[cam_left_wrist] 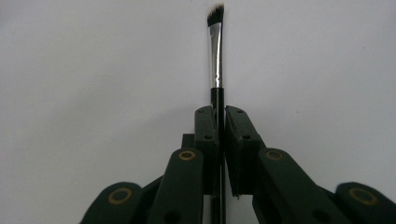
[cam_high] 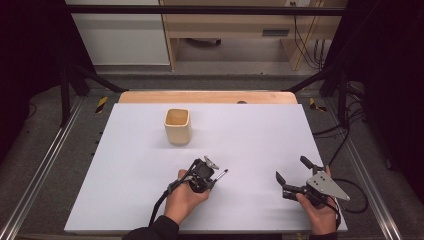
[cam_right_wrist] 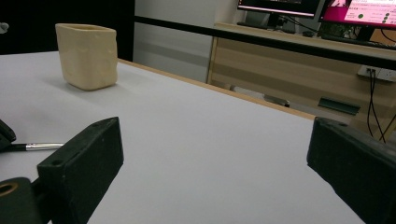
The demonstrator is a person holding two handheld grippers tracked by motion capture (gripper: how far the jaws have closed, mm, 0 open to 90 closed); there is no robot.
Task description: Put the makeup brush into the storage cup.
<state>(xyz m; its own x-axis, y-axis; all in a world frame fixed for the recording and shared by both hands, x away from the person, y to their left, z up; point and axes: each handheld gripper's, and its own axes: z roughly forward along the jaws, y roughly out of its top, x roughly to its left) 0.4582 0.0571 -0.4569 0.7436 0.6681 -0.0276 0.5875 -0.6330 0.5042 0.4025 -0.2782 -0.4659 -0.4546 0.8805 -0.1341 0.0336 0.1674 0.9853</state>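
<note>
One cream cup [cam_high: 177, 126] well beyond the brush [cam_left_wrist: 216, 56], nothing apparently between

The left gripper [cam_high: 216, 172] has its fingers [cam_left_wrist: 205, 128] pressed together, while the right gripper [cam_high: 291, 170] has its fingers [cam_right_wrist: 84, 163] spread wide.
</note>
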